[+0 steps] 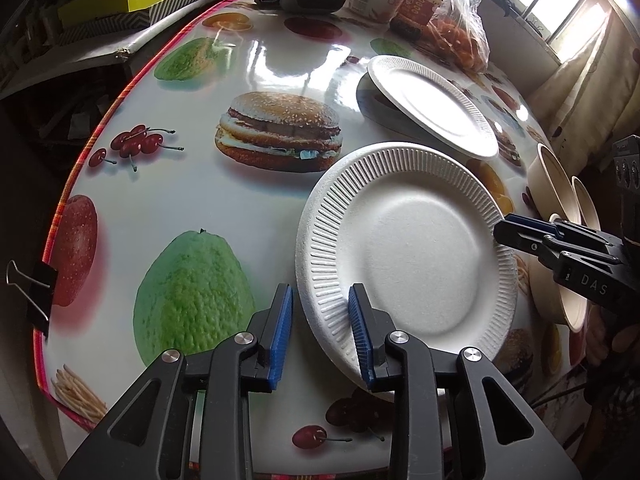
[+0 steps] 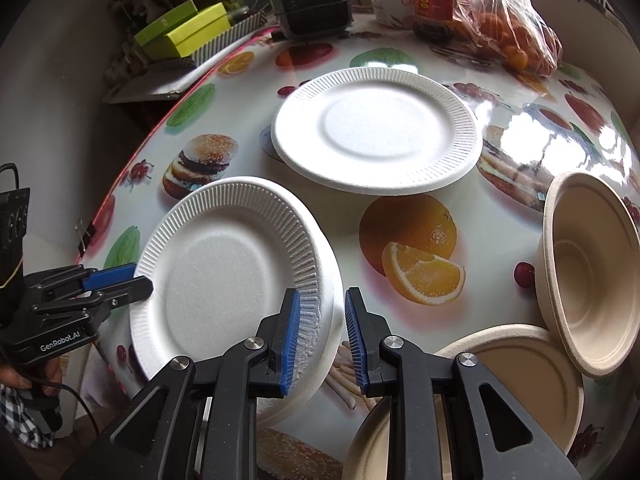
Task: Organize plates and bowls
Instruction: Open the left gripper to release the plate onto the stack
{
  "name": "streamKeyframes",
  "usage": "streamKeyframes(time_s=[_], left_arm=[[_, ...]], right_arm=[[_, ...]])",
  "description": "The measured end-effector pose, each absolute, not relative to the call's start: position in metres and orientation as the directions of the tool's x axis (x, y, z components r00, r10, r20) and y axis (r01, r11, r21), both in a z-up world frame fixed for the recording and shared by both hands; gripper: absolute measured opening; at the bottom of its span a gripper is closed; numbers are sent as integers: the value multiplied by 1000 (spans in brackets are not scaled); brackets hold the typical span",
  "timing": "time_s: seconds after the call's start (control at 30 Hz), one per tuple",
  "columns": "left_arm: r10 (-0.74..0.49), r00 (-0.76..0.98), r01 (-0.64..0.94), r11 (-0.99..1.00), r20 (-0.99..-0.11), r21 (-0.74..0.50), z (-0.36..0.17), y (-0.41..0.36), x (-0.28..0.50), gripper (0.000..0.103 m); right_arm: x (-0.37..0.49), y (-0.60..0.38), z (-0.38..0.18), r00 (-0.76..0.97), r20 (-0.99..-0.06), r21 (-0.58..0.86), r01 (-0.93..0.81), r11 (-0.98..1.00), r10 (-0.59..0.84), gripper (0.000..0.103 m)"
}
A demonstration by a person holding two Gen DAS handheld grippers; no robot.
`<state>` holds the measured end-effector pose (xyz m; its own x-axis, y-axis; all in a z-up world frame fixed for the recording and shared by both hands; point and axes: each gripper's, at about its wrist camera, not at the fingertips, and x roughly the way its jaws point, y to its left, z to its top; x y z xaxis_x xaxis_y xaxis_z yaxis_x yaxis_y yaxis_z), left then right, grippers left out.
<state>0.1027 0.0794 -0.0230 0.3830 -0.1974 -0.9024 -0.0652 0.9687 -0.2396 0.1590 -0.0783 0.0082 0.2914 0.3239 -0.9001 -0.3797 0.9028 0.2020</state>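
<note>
Left wrist: my left fingers (image 1: 320, 336) straddle the near plate's (image 1: 412, 248) rim, apart, not clamping. Right fingers (image 2: 322, 340) likewise apart around its opposite rim; bowls (image 2: 592, 272) to their right.

"GenRobot.AI" on left gripper (image 2: 116, 286)

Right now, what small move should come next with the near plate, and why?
Probably lift the left hand-held gripper and right hand-held gripper clear of the near plate: both straddle its rim unclamped, and the far plate lies apart.
</note>
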Motion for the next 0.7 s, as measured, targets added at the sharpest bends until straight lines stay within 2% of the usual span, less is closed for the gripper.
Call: streamKeyframes(time_s=[0.2,0.33,0.47,0.7], left_arm=[[-195,393,-63,969,-898,-238,-20,79,102,31],[-184,412,-65,971,-892,-231,-16,82,101,37],[-157,436,-61,977,-886,-204,-11,81,102,37],[-148,458,-43,981,-877,-188,-5,77,111,37]], right_arm=[[159,-80,10,303,-895,204,-373,905,326,31],[159,-82,13,315,-891,202,-368,908,326,37],[157,-83,16,336,-884,196,-364,911,325,43],[159,-84,24,378,-867,190,-352,917,324,49]])
